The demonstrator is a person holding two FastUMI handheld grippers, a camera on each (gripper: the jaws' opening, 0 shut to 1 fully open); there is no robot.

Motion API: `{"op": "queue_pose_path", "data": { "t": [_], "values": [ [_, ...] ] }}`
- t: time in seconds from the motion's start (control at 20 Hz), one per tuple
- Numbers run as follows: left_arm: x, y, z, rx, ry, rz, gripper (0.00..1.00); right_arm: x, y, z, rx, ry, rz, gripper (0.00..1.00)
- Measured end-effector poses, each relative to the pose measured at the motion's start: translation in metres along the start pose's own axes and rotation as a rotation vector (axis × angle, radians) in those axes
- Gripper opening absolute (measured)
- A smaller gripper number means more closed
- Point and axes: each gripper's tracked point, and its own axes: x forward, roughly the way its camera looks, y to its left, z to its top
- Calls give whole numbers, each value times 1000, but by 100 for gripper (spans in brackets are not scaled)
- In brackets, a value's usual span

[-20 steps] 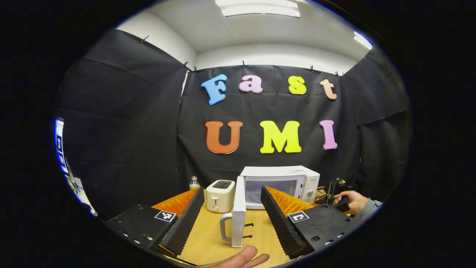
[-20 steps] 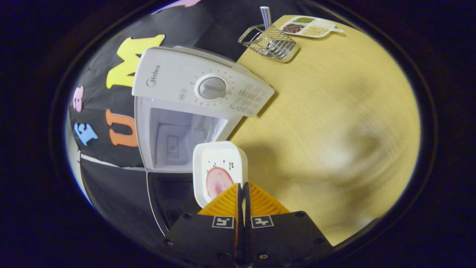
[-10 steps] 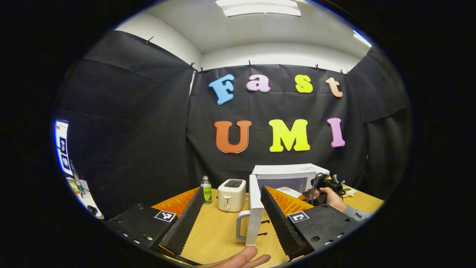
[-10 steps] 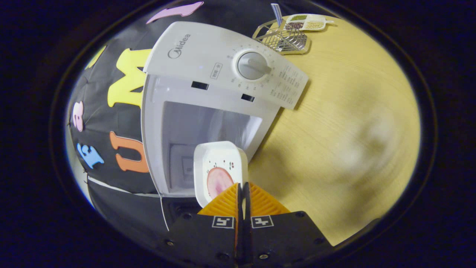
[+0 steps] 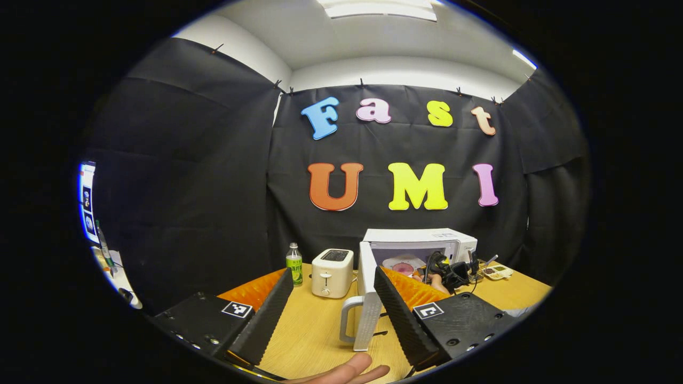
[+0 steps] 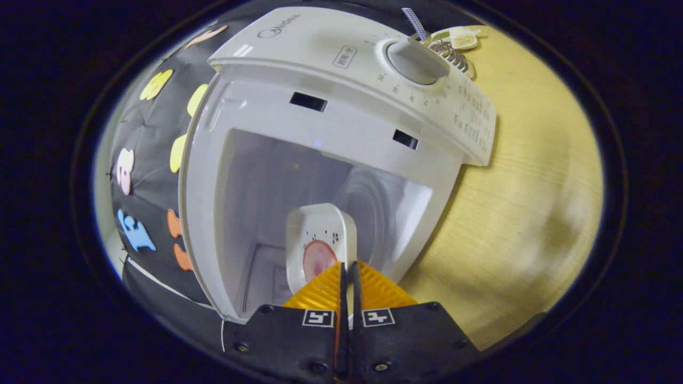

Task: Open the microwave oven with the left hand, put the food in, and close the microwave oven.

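The microwave [image 5: 421, 250] is viewed from farther back in the left gripper view; in the right gripper view, apparently rolled sideways, its cavity [image 6: 320, 213] is seen close.

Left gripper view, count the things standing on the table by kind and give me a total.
Microwaves: 1
Toasters: 1
Bottles: 1
Divided snack trays: 1
Total: 4

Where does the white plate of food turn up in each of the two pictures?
Left gripper view: the plate is small and far off, right of centre, inside the open microwave.
Right gripper view: the plate is low in the middle, clamped at its near edge by the right hand-held gripper, in front of the microwave's cavity.
Shared landmark: the microwave.
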Motion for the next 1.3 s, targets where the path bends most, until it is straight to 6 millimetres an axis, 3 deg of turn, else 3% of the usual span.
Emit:
{"op": "queue_pose_path", "data": {
  "t": [0.25, 0.55, 0.6, 0.65, 0.8, 0.85, 1.0, 1.3],
  "values": [
    [2, 0, -10, 4, 18, 1, 94, 19, -5, 1, -54, -28, -12, 9],
    [3, 1, -15, 12, 26, 11, 93, 29, -18, 2, -83, -46, -35, 12],
    [3, 0, -16, 11, 25, 8, 93, 29, -18, 3, -93, -52, -24, 5],
    [3, -2, -17, 7, 24, 3, 93, 30, -18, 2, -113, -55, -14, 13],
    [2, 0, -21, 4, 35, 12, 93, 27, -3, 1, -155, -68, 71, 17],
    [1, 4, -18, 13, 21, 35, 94, 23, 4, 3, -191, -84, 103, 54],
    [-5, 4, -11, 48, -9, 54, 93, 11, 8, 14, -374, -185, 87, 100],
    [-14, 9, -17, 63, 5, 80, 93, -12, 18, 15, -658, -239, 110, 99]
  ]
}}
